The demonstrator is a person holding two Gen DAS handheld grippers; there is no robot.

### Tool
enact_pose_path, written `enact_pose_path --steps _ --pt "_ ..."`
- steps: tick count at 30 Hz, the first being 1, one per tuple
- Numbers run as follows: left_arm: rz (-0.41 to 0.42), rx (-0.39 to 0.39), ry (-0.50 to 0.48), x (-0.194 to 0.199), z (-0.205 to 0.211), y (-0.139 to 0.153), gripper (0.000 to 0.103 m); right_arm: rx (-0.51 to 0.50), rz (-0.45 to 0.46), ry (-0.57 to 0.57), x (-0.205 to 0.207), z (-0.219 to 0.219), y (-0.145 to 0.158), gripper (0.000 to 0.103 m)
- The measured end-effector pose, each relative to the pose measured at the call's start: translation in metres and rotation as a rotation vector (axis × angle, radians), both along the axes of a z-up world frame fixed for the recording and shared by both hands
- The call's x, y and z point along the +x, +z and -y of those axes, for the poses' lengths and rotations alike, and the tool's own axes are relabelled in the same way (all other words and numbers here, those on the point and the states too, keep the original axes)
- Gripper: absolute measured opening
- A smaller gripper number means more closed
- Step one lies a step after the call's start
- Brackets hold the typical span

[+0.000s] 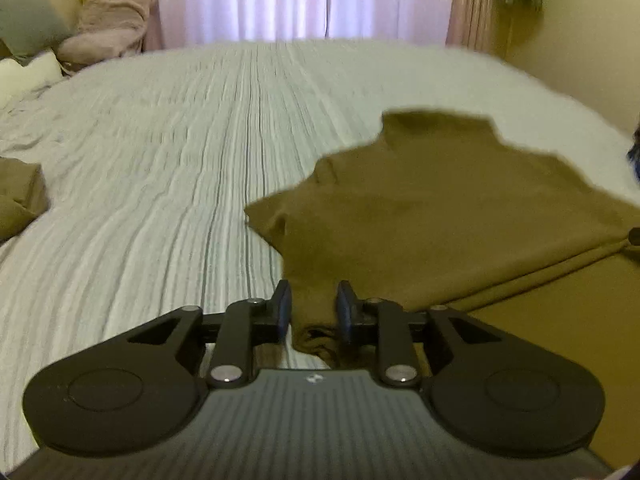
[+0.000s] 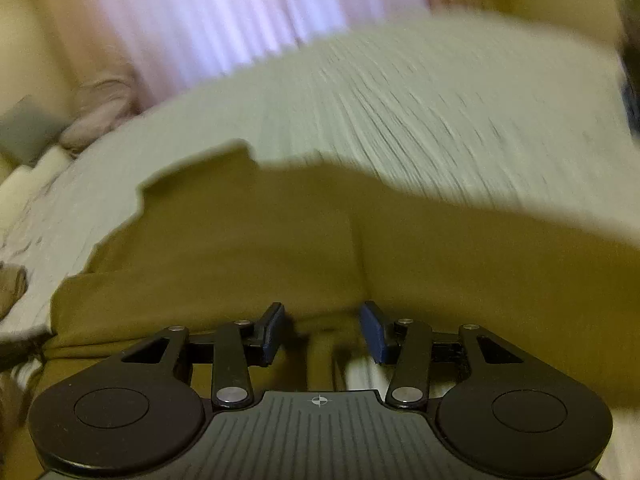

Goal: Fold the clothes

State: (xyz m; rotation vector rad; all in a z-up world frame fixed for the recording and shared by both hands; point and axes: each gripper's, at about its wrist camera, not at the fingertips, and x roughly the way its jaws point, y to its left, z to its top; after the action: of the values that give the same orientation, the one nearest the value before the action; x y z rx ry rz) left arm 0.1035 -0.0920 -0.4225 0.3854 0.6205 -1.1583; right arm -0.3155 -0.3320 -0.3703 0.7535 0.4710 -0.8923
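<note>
The bed [image 1: 168, 168] fills most of both views, covered with a pale striped bedspread that reaches up to the white curtains [image 1: 280, 0] at the top of the frame. On it lies an olive-brown garment [image 1: 440, 216], spread in the right half of the left wrist view and across the whole middle of the right wrist view [image 2: 280, 248], where the picture is blurred. Its far edge is uneven, and a straight fold line runs across its lower right part in the left wrist view. At the upper left of that view there are pillows [image 1: 32, 20] and a pinkish blanket [image 1: 112, 20], and at the left edge a smaller piece of similar olive cloth [image 1: 20, 196] lies well apart from the garment. The left gripper [image 1: 311, 308] is at the bottom centre, its jaws partly apart, with bunched edge of the garment between the fingers; I cannot tell if they really pinch it. The right gripper [image 2: 322, 330] has its jaws wider apart, over the near edge of the garment, and its pads do not press the cloth
</note>
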Motion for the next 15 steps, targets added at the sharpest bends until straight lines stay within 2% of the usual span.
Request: enact_pose_path --steps 2,4,9,12,15 --pt "-0.011 -0.041 0.004 -0.01 -0.017 0.012 0.02 -0.017 0.087 -0.048 -0.031 -0.016 0.009 0.046" --pt "-0.034 -0.07 0.005 -0.022 -0.034 0.022 0.019 -0.013 0.161 -0.144 -0.073 -0.033 0.014 0.046" --pt "-0.154 -0.104 -0.004 -0.053 -0.069 0.033 0.019 0.168 0.46 -0.489 -0.198 -0.059 -0.014 0.046" --pt "-0.225 -0.109 0.008 -0.066 -0.078 0.029 0.019 0.2 0.632 -0.681 -0.261 -0.074 -0.031 0.046" --pt "-0.266 -0.094 0.027 -0.07 -0.078 0.023 0.019 0.212 0.707 -0.794 -0.296 -0.079 -0.04 0.046"
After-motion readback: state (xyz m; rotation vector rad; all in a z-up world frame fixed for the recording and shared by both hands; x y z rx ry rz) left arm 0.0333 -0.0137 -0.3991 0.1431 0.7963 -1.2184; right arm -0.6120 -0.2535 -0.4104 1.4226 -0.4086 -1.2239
